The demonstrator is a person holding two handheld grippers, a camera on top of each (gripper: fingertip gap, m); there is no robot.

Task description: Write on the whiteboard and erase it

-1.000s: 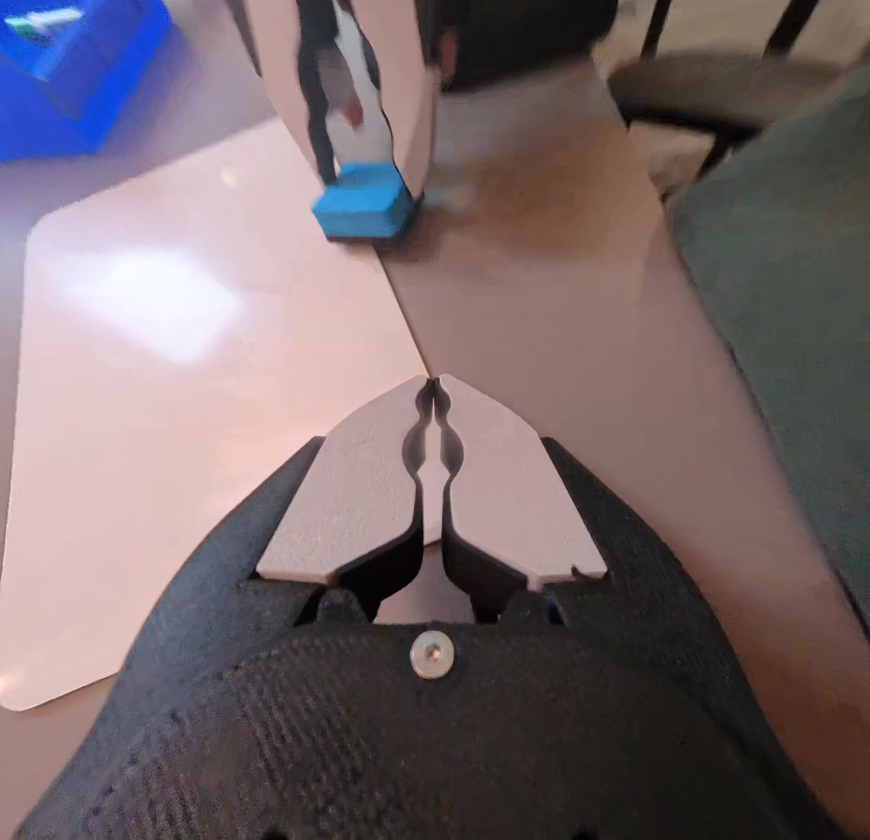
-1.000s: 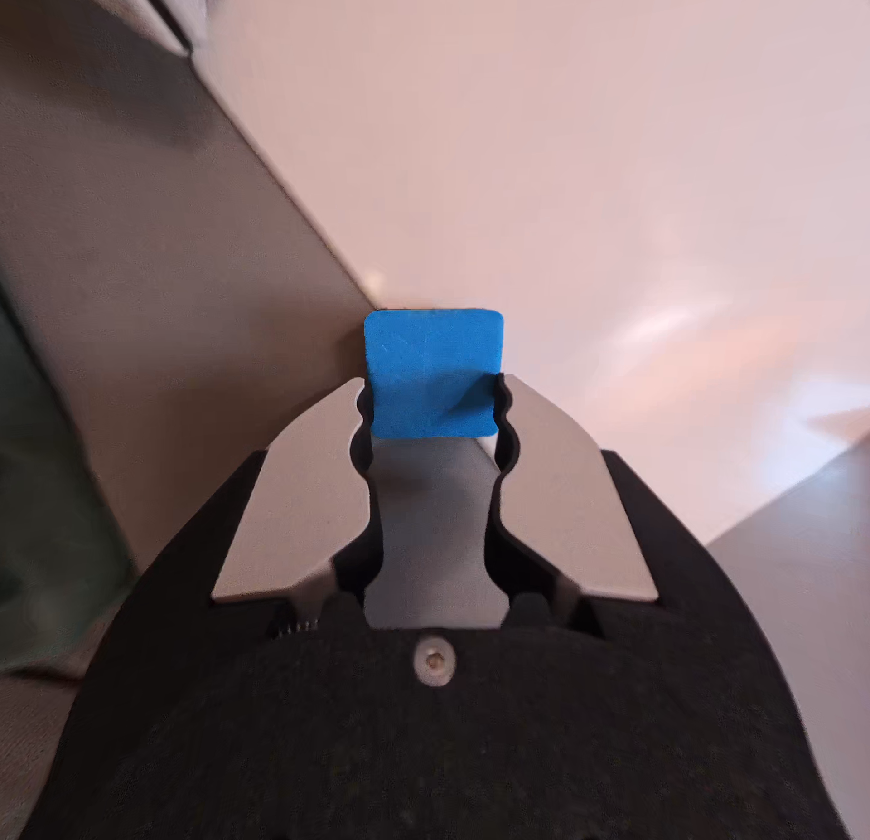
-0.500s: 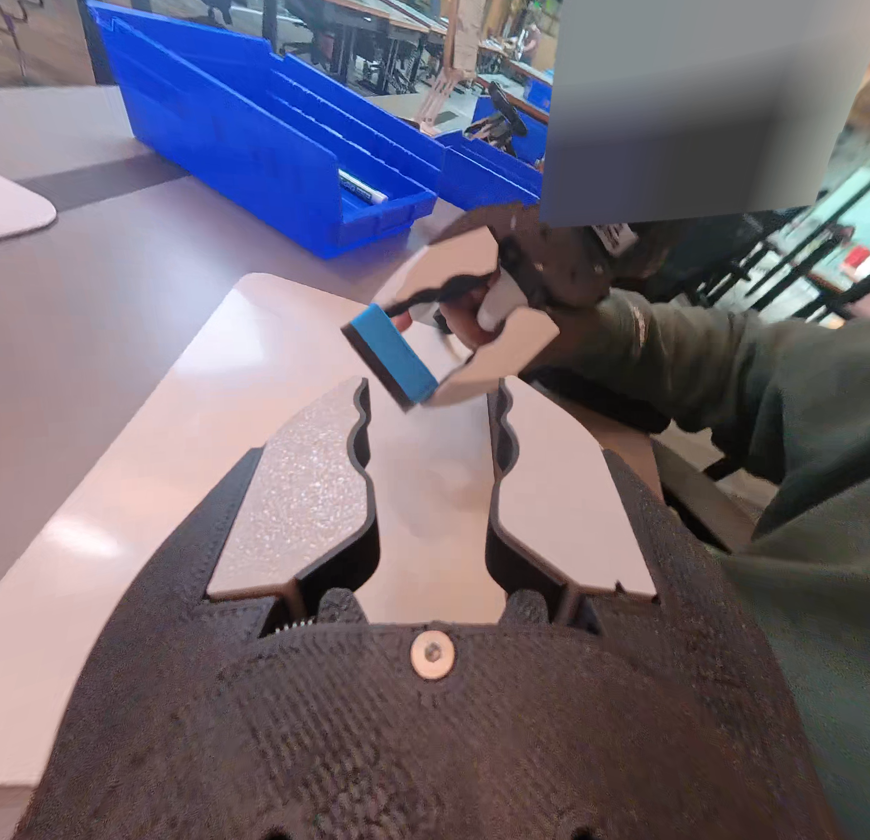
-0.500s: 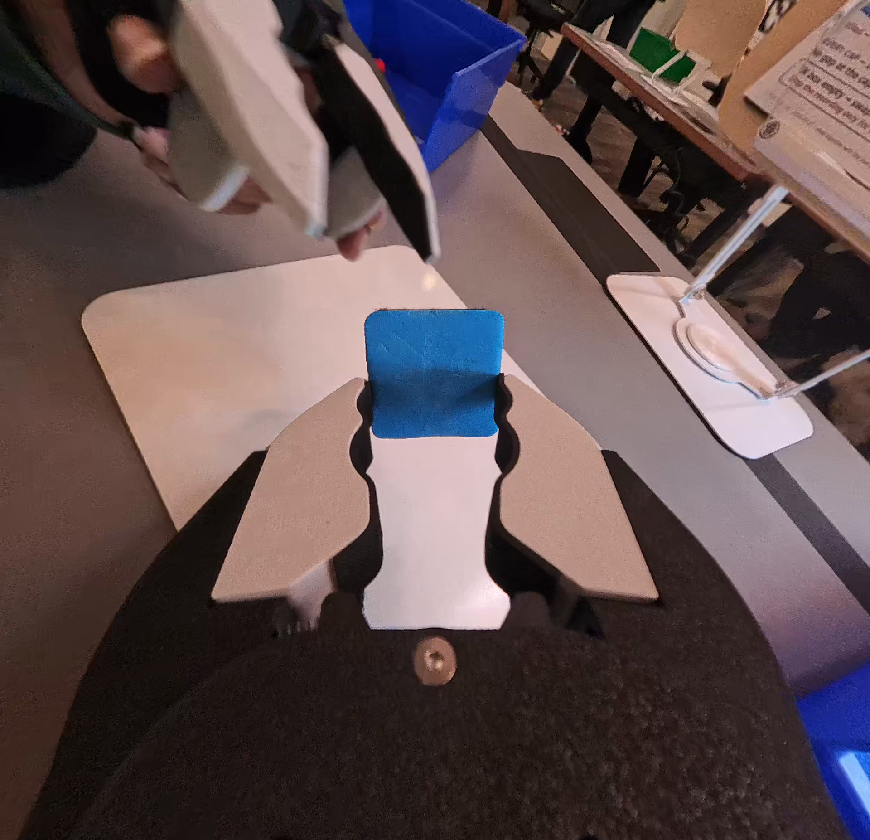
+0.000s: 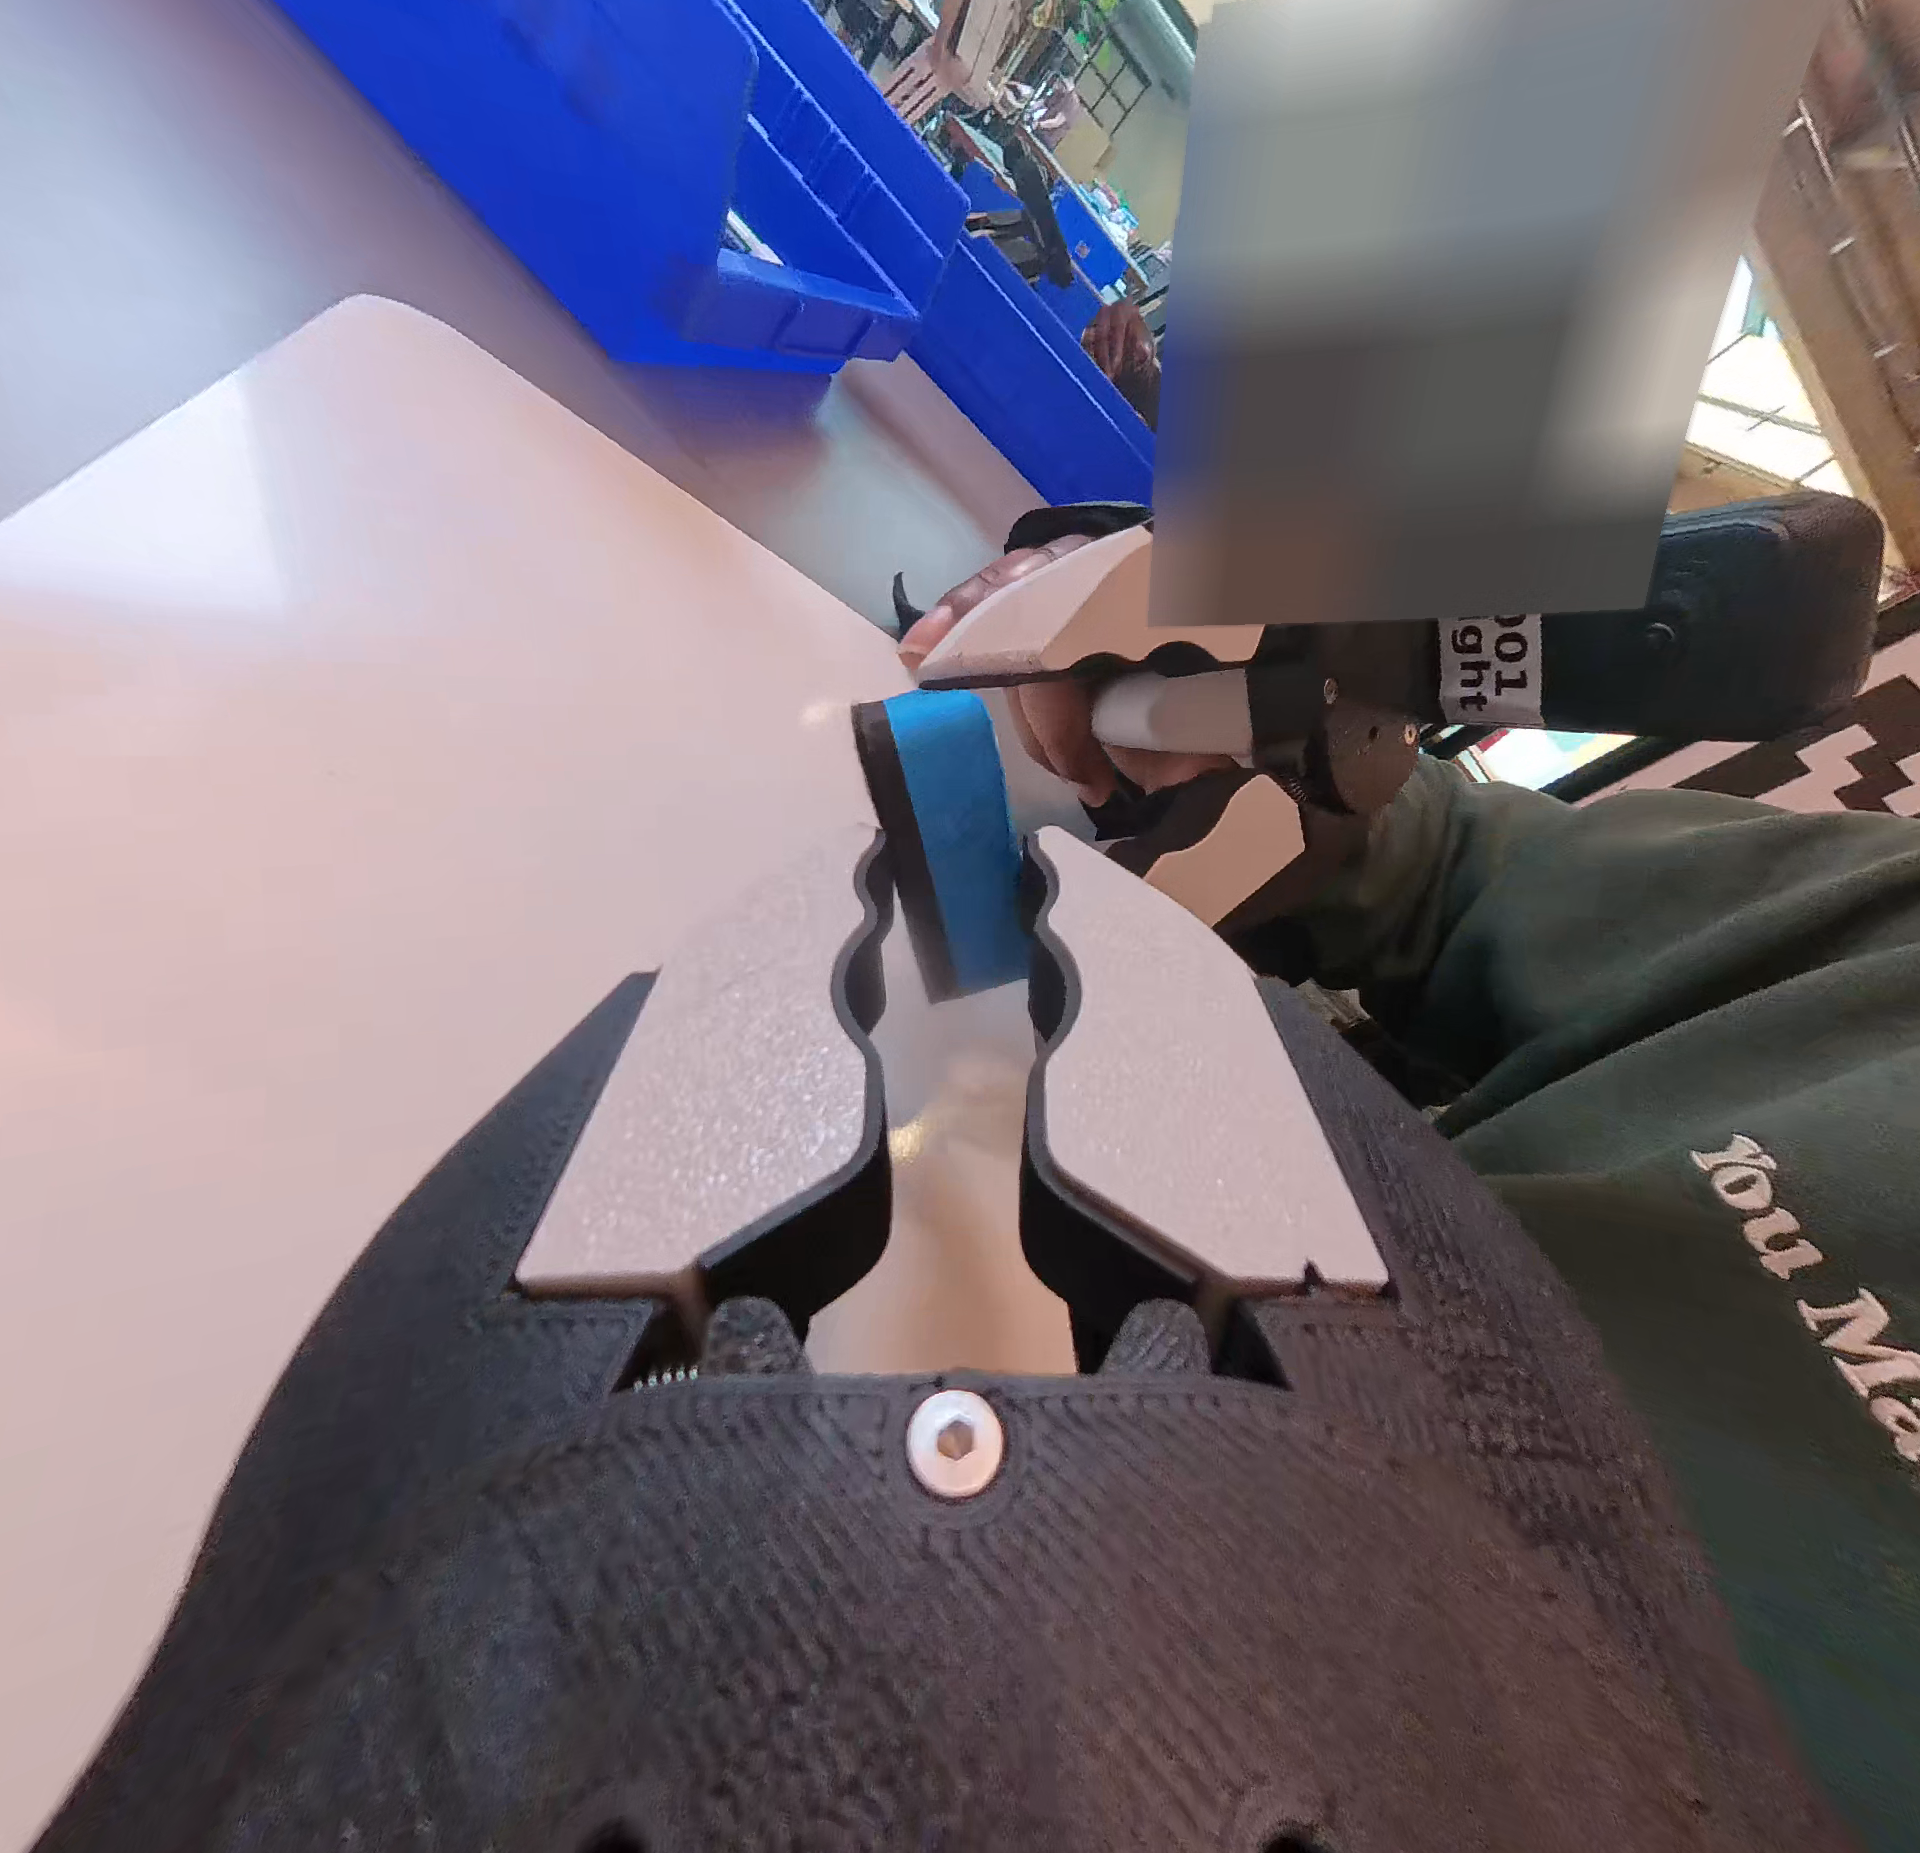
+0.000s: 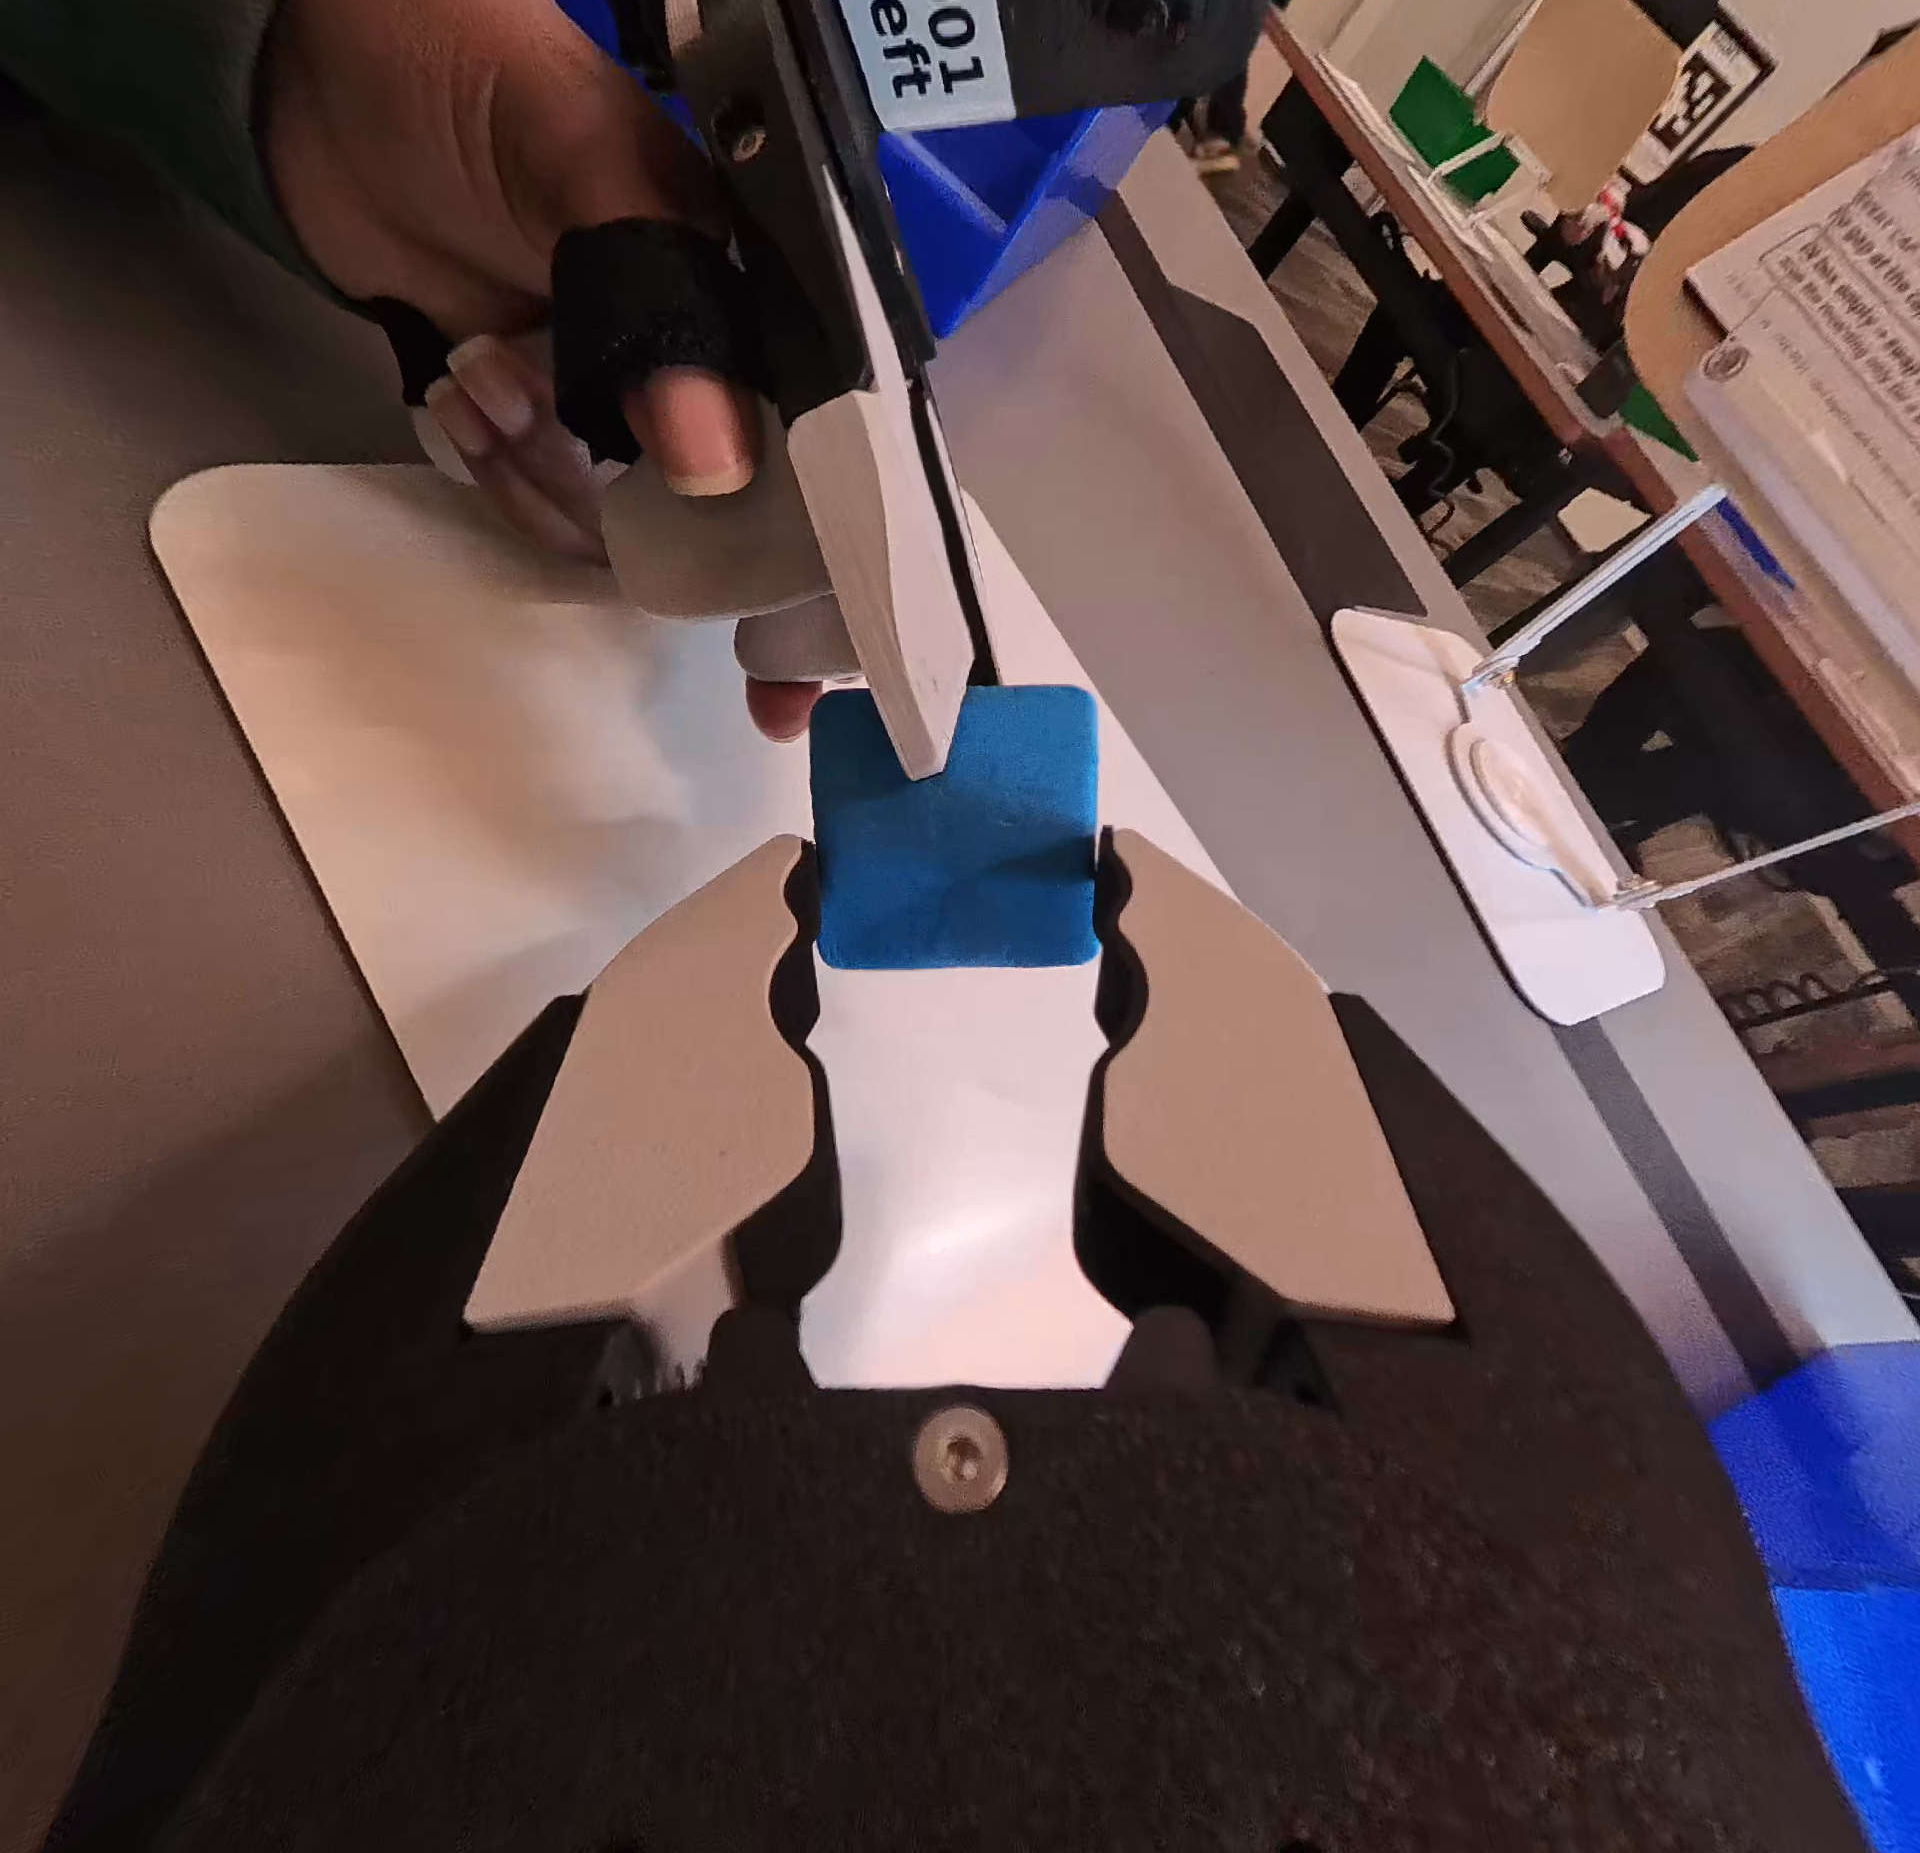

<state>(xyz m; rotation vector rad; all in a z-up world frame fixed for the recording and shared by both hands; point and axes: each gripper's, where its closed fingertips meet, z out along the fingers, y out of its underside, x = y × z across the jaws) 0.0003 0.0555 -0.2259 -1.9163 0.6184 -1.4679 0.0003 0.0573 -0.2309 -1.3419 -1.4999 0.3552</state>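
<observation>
Right wrist view shows our right gripper [image 6: 951, 868] clamped on the blue eraser [image 6: 956, 868], its two fingers pressing the eraser's side edges, with the flat blue face turned up toward the camera. We hold it above the whiteboard [image 6: 436, 743], which lies flat on the grey table [image 6: 156, 972]; we cannot tell whether the eraser touches the board. From above, our left gripper [image 6: 940, 733] comes down with one pale fingertip over the eraser's far part, and a hand [image 6: 468, 214] in a dark fingerless glove grips its handle. Left wrist view shows our left gripper [image 5: 956, 889] with its fingers set either side of the eraser [image 5: 951, 847], seen edge-on here with a dark layer on one face and blue on the other. The right-hand finger looks to be against the blue side, while a thin gap shows on the dark side, so we cannot tell whether this pair has closed on it. Beyond, the right gripper [image 5: 997, 733] holds the eraser's far end over the whiteboard [image 5: 364, 764]. Blue bins [image 5: 644, 141] stand on the table behind the board, and a green sleeve [image 5: 1558, 920] fills the right side.
</observation>
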